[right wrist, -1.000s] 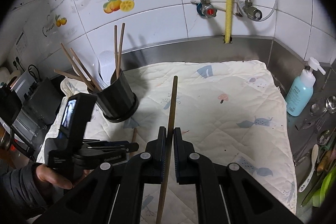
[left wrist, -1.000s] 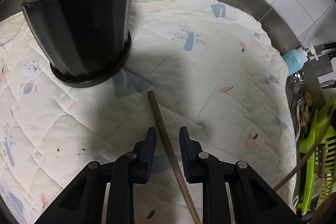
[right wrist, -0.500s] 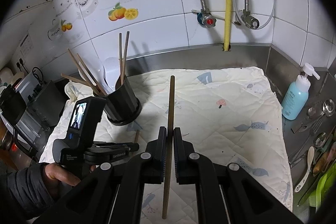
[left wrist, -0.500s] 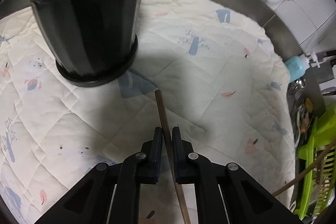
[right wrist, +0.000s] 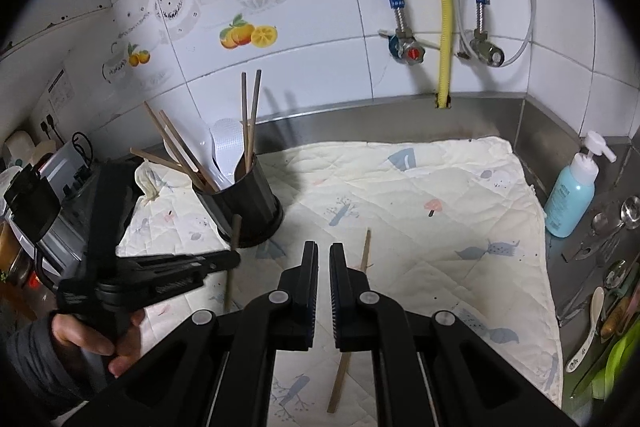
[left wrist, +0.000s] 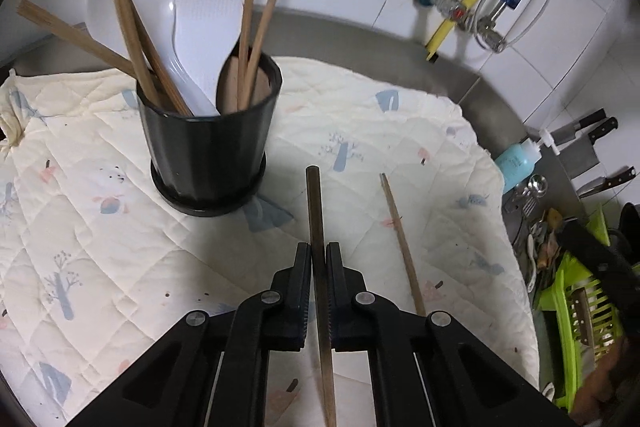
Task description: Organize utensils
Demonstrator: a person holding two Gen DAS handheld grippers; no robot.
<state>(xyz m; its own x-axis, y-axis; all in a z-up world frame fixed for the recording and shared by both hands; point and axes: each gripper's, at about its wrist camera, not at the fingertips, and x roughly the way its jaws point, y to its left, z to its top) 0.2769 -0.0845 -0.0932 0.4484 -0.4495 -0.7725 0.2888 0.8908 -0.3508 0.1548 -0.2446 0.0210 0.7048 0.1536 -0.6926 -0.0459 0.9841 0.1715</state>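
Observation:
My left gripper is shut on a dark wooden chopstick and holds it off the quilted mat, just right of the black utensil holder. The holder has several chopsticks and white spoons standing in it. In the right wrist view the left gripper holds that chopstick beside the holder. My right gripper is nearly closed and empty. A second chopstick lies on the mat just right of its fingers; it also shows in the left wrist view.
A blue soap bottle stands at the mat's right edge, with loose metal spoons and forks beyond it. A green rack and knives are at the right. Pipes and a yellow hose run down the tiled wall.
The right gripper has let go of its chopstick, which now lies on the mat. The left gripper has lifted its chopstick off the mat and tilted up towards the holder.

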